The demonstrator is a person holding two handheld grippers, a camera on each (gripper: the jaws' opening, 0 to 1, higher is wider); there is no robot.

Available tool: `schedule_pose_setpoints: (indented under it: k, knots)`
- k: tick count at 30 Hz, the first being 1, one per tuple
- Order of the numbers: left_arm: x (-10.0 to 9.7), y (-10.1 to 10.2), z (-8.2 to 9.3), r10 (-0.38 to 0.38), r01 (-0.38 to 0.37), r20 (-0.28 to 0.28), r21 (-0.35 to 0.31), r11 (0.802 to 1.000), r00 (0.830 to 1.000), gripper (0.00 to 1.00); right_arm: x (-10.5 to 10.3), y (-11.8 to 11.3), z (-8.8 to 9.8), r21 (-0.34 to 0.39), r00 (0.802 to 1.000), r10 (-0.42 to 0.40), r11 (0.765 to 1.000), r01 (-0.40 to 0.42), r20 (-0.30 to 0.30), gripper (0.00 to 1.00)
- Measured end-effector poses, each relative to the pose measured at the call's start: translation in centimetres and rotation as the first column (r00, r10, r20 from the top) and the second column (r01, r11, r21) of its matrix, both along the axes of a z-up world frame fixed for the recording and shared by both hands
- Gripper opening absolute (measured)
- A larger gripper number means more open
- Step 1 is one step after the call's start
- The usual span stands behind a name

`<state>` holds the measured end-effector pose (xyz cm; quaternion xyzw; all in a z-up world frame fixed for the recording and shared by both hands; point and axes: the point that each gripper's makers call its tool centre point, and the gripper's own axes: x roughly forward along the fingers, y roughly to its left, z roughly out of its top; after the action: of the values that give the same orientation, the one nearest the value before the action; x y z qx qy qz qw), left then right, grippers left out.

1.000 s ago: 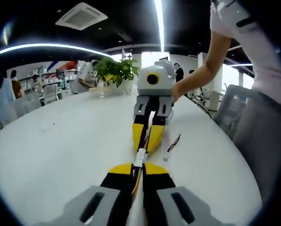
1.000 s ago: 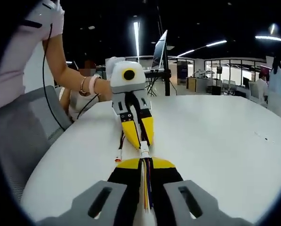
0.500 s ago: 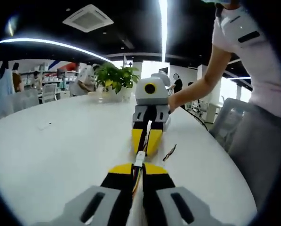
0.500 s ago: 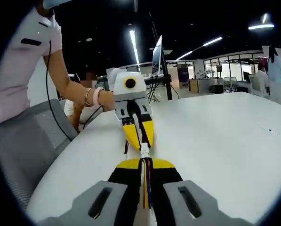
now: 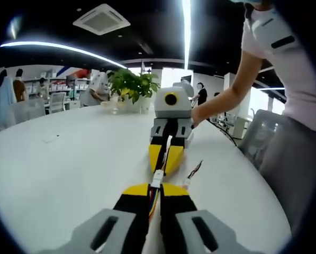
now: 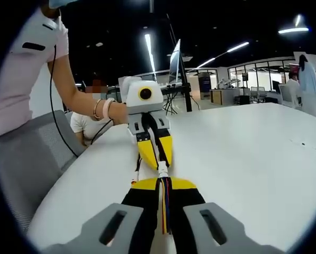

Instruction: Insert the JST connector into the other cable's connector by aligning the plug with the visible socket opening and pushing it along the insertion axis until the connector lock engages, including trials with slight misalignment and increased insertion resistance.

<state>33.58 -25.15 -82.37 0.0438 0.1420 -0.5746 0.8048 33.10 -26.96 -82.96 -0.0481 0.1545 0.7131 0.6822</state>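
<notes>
White and broad, the desk (image 5: 68, 169) runs back toward a potted plant (image 5: 132, 84) in an open office. In the left gripper view, the left tool (image 5: 154, 191) is clamped narrowly on a bundle of coloured wires, its white JST connector (image 5: 157, 178) standing just past the tips and meeting the yellow tips of the right tool (image 5: 166, 159) head-on; a loose cable end (image 5: 192, 173) lies on the desk just beside them. In the right gripper view, the right tool (image 6: 163, 186) is likewise pinched tight on its own wires, with the white mating connector (image 6: 162, 170) touching the left tool's (image 6: 155, 154) tips. The two bodies look joined or nearly so, though the lock is too small to read. To finish well, keep both tools on one straight line, press steadily along that axis without rocking, and stop if resistance rises before the latch seats.
</notes>
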Motion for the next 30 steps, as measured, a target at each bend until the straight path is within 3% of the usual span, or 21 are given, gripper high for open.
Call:
schedule_pose_setpoints:
  k: [26, 30]
  knots:
    - [0.1, -0.8, -1.3, 0.009, -0.011, 0.038, 0.051, 0.999, 0.999, 0.0, 0.2, 0.2, -1.3, -0.004, 0.999, -0.037, 0.999, 0.037, 0.028, 0.04]
    - [0.1, -0.8, -1.5, 0.018, -0.02, 0.029, 0.045, 0.999, 0.999, 0.0, 0.2, 0.3, -1.2, 0.005, 0.999, -0.048, 0.999, 0.048, 0.005, 0.05]
